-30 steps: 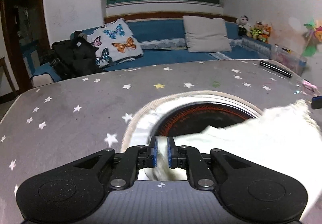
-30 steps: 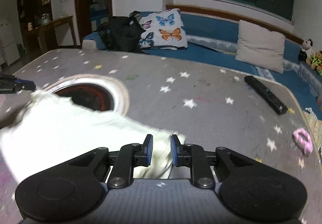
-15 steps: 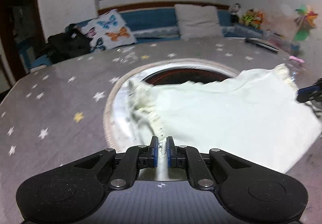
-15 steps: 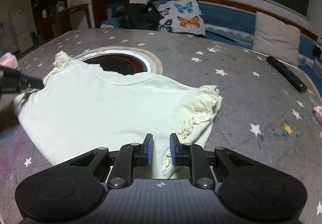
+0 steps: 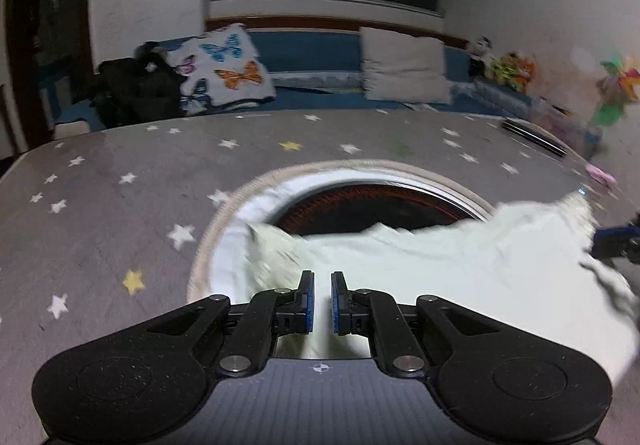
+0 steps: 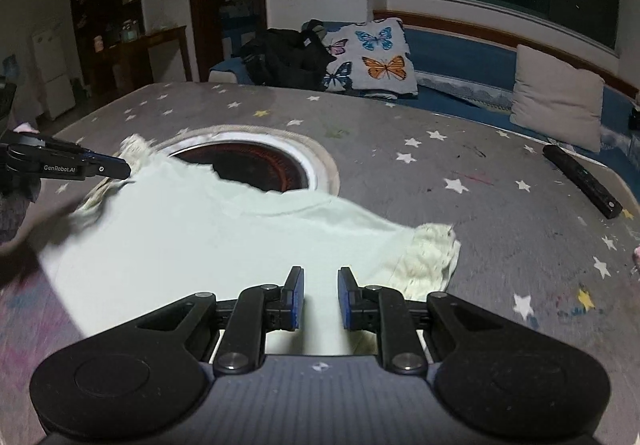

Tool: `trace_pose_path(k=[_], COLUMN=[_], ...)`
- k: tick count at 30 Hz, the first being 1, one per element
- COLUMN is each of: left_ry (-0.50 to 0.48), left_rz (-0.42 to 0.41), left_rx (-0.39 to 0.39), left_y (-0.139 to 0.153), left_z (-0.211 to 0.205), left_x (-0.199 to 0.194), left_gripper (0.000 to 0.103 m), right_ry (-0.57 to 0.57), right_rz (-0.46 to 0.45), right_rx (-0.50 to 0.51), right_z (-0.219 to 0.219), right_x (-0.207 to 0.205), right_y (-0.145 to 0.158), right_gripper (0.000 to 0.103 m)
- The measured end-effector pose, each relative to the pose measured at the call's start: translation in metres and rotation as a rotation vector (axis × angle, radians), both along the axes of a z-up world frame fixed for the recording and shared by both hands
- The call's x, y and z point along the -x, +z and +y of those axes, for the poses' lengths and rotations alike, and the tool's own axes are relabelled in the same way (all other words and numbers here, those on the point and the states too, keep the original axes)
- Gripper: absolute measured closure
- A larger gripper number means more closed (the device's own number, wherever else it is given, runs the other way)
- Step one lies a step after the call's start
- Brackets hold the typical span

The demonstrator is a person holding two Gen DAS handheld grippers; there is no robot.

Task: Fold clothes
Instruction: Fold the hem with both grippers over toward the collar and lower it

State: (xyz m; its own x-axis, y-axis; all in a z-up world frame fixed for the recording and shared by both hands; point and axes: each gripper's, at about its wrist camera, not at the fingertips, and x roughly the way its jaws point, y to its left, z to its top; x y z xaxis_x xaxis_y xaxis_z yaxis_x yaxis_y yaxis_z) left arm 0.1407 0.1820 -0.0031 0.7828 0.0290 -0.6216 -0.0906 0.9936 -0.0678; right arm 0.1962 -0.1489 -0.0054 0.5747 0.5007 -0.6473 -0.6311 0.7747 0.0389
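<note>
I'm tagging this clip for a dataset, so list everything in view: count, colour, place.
pale green short-sleeved shirt with frilly sleeves: one, spread on the table, collar over the round opening
grey star-print table cover: one, over the whole table
round opening with red-black coil: one, in the table, past the shirt
black remote control: one, table's right edge
pink hair tie: one, by the table's right edge
butterfly-print cushion: one, on the blue sofa
beige cushion: one, on the sofa, right
black bag: one, beside the butterfly cushion
left tool: black, blue pads, shut on the shirt
right tool: same, shut on the shirt's lower part
</note>
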Motion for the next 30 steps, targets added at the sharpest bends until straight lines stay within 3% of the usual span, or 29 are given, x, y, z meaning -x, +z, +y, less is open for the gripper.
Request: trace_pose_path(k=[9, 14, 18, 23, 30], left_ry=[0.081, 0.075, 0.089, 0.069, 0.018], left_rz=[0.035, 0.032, 0.034, 0.018, 0.018], left_rx=[0.035, 0.019, 0.025, 0.020, 0.017], left_y=[-0.021, -0.020, -0.017, -0.008, -0.004], left_z=[0.029, 0.026, 0.025, 0.019, 0.001], left_x=[-0.019, -0.019, -0.019, -0.002, 0.041], left_gripper=[0.094, 0.093, 0.093, 0.093, 0.093], right_ry=[-0.090, -0.124, -0.147, -0.148, -0.016], right_rz=[0.056, 0.036, 0.051, 0.038, 0.033], right_rx=[-0.014, -0.056, 0.004, -0.006, 0.032], right_z=[-0.001, -0.006, -0.003, -0.004, 0.002], right_x=[-0.052, -0.058, -0.069, -0.059, -0.011], right_y=[-0.023, -0.015, -0.025, -0.013, -0.004], right_gripper=[0.088, 0.087, 0.088, 0.086, 0.085])
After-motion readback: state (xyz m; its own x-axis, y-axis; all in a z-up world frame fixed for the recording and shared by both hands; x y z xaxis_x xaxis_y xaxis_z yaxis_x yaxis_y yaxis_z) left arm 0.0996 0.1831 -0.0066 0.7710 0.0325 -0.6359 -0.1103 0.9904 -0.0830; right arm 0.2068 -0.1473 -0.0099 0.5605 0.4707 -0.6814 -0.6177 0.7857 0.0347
